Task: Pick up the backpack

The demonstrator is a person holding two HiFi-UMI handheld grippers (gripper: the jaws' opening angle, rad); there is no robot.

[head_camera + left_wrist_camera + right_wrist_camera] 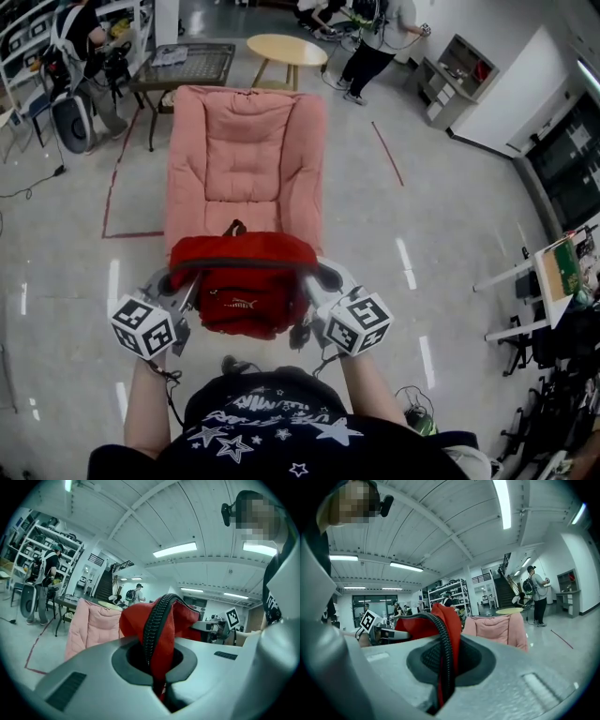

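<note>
A red backpack [244, 286] hangs in the air between my two grippers, in front of the pink chair [246, 159]. My left gripper [183, 292] is shut on the backpack's left edge; in the left gripper view the red fabric and black zipper [157, 630] are pinched between the jaws. My right gripper [307, 289] is shut on the backpack's right edge; in the right gripper view the same red fabric and black zipper trim [444, 653] run between its jaws. The bag's body sags below the top edge.
The pink padded chair stands on the shiny floor just beyond the bag. A round wooden table [287, 49] and a dark low table [187, 66] stand further back. People stand at the back left [80, 56] and back right [375, 42]. Shelves and desks line the room's sides.
</note>
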